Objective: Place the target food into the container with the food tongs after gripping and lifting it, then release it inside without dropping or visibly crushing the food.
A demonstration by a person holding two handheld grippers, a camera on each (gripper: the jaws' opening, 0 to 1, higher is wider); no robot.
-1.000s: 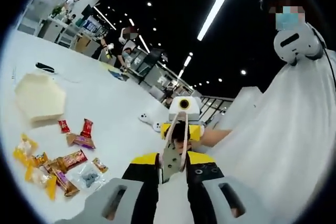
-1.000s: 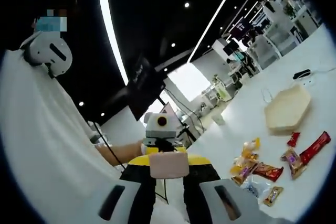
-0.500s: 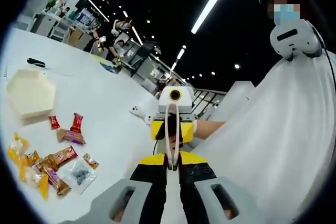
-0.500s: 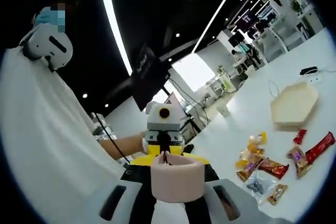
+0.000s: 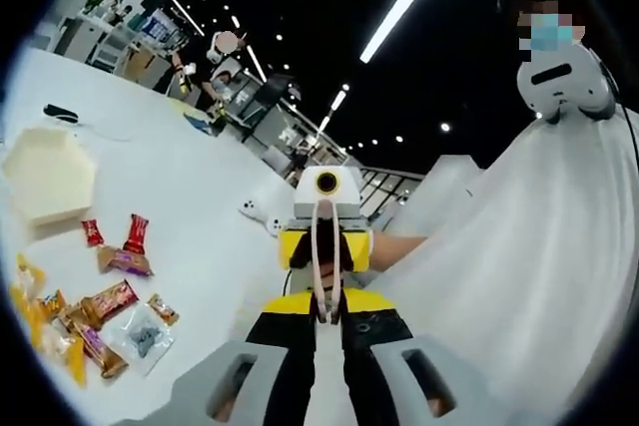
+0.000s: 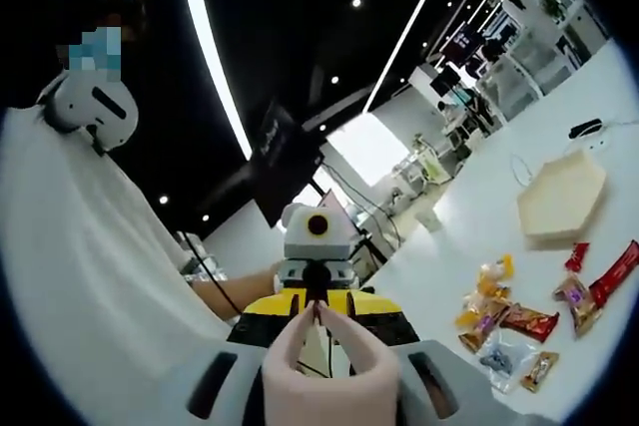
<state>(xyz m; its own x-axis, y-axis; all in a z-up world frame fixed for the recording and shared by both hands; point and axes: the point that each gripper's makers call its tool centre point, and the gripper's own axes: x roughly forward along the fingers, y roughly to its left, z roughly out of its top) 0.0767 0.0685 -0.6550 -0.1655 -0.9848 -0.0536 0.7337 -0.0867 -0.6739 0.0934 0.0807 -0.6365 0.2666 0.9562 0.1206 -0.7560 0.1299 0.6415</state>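
Between both grippers — tongs, tips together

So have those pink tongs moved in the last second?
Yes. Between the fingers of the right claw, the tongs have slid down toward the camera and turned, from a flat block to two arms meeting at a tip.

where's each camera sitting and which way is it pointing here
Left gripper view: rides the left gripper, looks along its jaws at the right gripper holding the pink tongs; the person's white sleeve at right.
Right gripper view: rides the right gripper, looks over the tongs at the left gripper; white sleeve at left.
Shared: the two face each other; both show the white table, hexagonal container and wrapped snacks.
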